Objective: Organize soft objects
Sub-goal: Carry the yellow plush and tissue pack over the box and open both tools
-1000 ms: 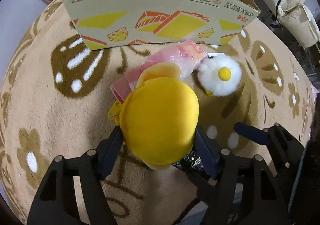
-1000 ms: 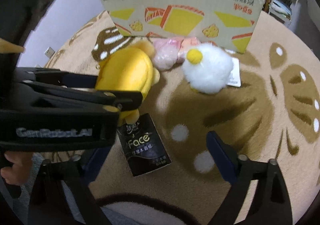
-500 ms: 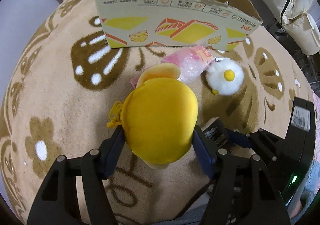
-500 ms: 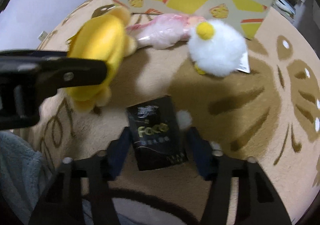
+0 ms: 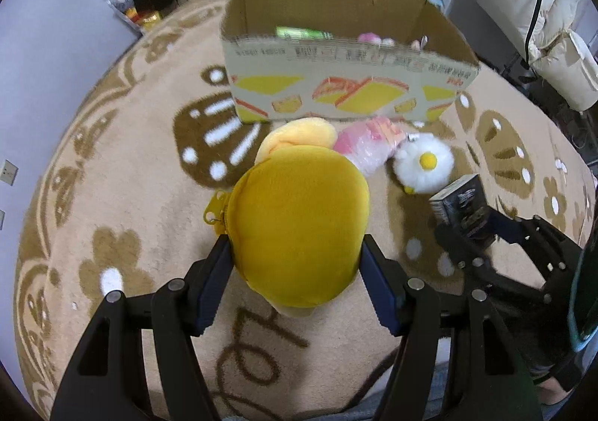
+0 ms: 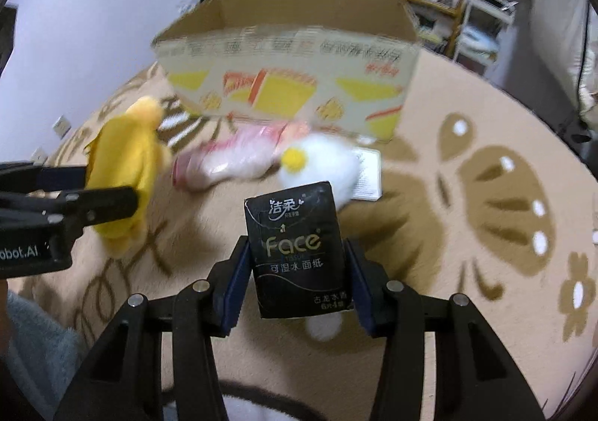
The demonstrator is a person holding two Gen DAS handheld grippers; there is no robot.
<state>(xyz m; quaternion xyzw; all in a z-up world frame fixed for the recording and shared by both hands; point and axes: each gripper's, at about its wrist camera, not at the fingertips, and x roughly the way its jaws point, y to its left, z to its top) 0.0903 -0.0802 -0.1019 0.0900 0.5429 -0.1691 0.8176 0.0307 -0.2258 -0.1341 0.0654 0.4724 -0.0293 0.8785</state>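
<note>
**Both claws loaded above the rug**

Left claw clenched on yellow plush, lifted off the rug. Right claw grasping black tissue pack, "Face" legible only in right view. Green and pink items inside cardboard box seen only from left. Pink packet and white plush before box.

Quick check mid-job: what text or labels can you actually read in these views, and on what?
"Face", "TISSUE": black tissue pack held in the right gripper.
"obot.AI", cut off: black left gripper body.
Red print along the cardboard box rim: blurred, unreadable.
Brown rug lettering: partly hidden.
</note>
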